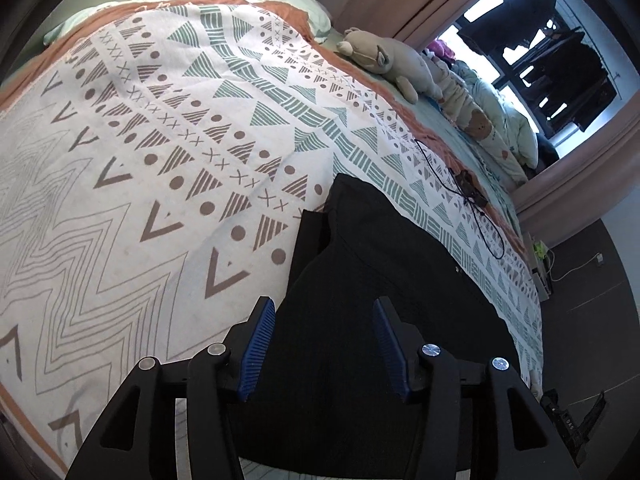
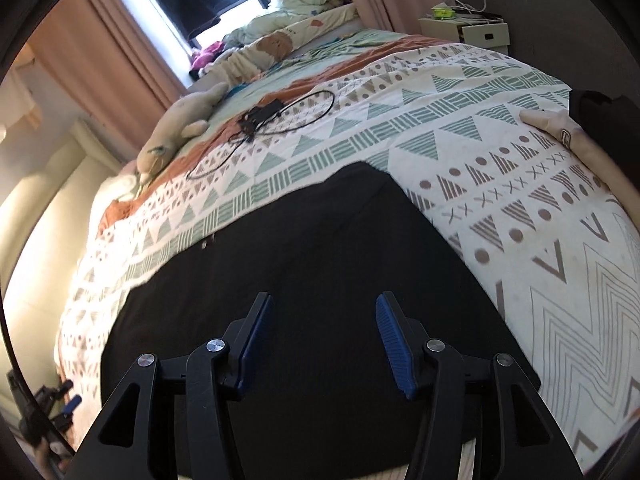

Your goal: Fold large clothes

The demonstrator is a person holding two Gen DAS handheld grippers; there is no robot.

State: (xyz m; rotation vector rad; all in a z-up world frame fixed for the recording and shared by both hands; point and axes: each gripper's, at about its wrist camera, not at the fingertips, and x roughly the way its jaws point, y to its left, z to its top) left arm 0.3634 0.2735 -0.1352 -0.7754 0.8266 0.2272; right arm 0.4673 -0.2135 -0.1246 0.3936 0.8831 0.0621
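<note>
Left gripper (image 1: 324, 312): jaws wide apart, holding nothing, poised over the black garment (image 1: 372, 280). Right gripper (image 2: 324, 312): likewise spread and empty above the same garment (image 2: 304, 248), which lies flat on the patterned bedspread (image 1: 140, 160). A black cable (image 2: 276, 120) and plush toy (image 2: 176, 128) lie beyond, well apart.

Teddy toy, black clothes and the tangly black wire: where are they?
Teddy toy (image 1: 394, 62): left wrist view, on its tummy.
Black clothes (image 2: 320, 264): right wrist view, middle of the flat cloth.
Black wire (image 2: 316, 110): right wrist view, on its round loop.
</note>
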